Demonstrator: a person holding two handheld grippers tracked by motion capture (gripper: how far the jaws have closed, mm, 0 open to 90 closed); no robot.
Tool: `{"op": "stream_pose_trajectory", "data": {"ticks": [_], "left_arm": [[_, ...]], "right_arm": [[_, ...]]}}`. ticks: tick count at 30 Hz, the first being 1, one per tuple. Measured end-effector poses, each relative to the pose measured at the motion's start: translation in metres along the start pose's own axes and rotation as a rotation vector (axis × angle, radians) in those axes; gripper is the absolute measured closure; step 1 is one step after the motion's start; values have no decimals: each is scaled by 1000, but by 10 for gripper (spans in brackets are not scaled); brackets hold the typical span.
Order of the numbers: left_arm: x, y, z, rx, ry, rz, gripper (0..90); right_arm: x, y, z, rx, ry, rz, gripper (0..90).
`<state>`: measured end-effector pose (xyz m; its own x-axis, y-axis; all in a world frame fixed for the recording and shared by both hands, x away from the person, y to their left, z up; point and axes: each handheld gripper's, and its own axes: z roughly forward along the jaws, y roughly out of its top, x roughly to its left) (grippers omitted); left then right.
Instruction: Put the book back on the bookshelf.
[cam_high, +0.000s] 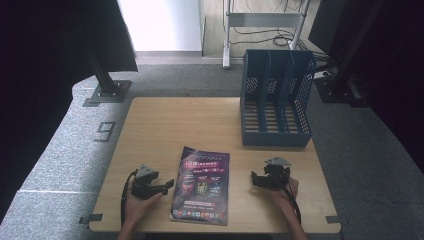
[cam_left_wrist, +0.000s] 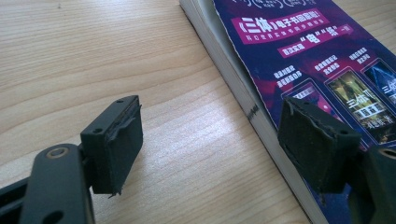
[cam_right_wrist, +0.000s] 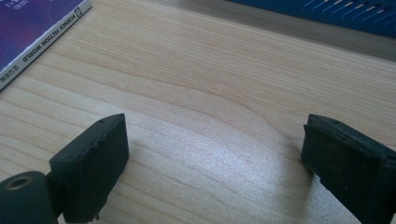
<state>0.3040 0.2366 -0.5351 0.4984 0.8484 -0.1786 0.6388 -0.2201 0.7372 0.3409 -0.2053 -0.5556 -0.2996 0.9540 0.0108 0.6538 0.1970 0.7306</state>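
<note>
A purple magazine (cam_high: 201, 185) lies flat near the front middle of the wooden table (cam_high: 180, 120). My left gripper (cam_high: 167, 186) rests on the table just left of it, open, jaws pointing at its left edge. In the left gripper view the magazine (cam_left_wrist: 299, 56) runs along the right, and my left gripper (cam_left_wrist: 210, 140) straddles its page edge with one pad over the cover. My right gripper (cam_high: 256, 179) sits to the magazine's right, open. In the right gripper view my right gripper (cam_right_wrist: 215, 154) has bare wood between its jaws, and the magazine's spine (cam_right_wrist: 42, 37) shows at the top left.
A blue slotted file rack (cam_high: 276, 100) stands at the table's back right; its base (cam_right_wrist: 327, 14) crosses the top of the right gripper view. Black stands and grey carpet surround the table. Bare wood lies behind the magazine.
</note>
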Motion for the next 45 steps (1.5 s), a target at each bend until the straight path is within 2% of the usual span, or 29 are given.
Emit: {"op": "stream_pose_trajectory", "data": {"ticks": [5, 9, 16, 22, 38, 45], "left_arm": [[-1, 0, -2, -8, -22, 0, 223], [-1, 0, -2, -10, -26, -7, 223], [-2, 0, -1, -3, -32, 0, 223], [-2, 1, -3, -12, -35, -1, 223], [-5, 1, 0, 7, -45, 8, 222], [-5, 2, -1, 2, -46, 4, 222]], "right_arm": [[2, 0, -1, -8, -18, 28, 129], [3, 2, -5, -34, 25, 55, 136], [13, 10, -13, -85, 93, 61, 143], [24, 14, -15, -100, 118, 47, 143], [52, 24, -18, -135, 188, 20, 159], [63, 27, -17, -129, 222, 7, 173]]}}
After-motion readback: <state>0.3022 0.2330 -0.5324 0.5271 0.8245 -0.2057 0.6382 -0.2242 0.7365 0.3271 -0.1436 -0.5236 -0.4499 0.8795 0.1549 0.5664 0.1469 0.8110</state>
